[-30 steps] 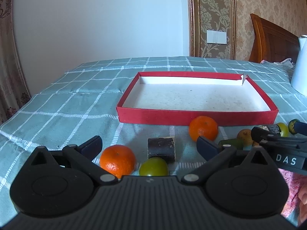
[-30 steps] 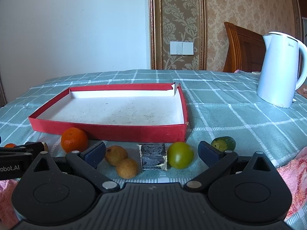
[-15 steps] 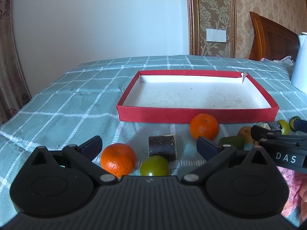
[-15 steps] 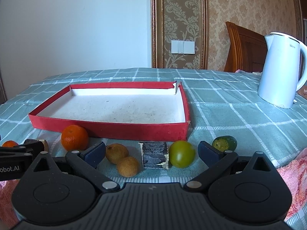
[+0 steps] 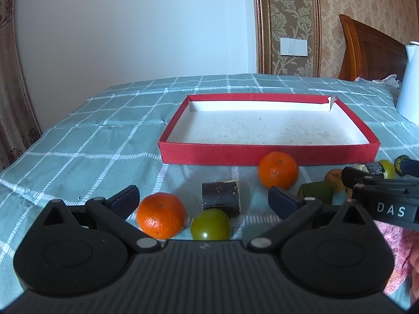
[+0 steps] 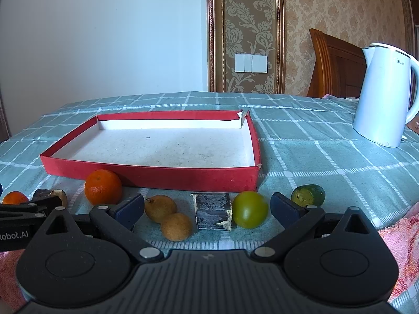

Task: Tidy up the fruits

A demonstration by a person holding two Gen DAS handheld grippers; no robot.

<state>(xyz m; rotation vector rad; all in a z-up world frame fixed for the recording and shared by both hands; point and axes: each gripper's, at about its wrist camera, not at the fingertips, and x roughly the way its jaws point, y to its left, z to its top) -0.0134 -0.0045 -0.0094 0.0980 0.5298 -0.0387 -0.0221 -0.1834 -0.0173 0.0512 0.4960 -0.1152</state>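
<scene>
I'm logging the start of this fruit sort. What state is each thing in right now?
Left hand-held gripper: open, holding nothing.
Right hand-held gripper: open, holding nothing.
Shallow red cardboard tray: nothing inside, far right corner torn.
White electric kettle: upright, lid shut.
Two orange mandarins: on the checked cloth, outside the tray.
Round green fruit: on the cloth, outside the tray.

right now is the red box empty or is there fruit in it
Empty. The red box shows only its bare white floor in both views; the fruit, such as the orange, lies on the cloth in front of it.
</scene>
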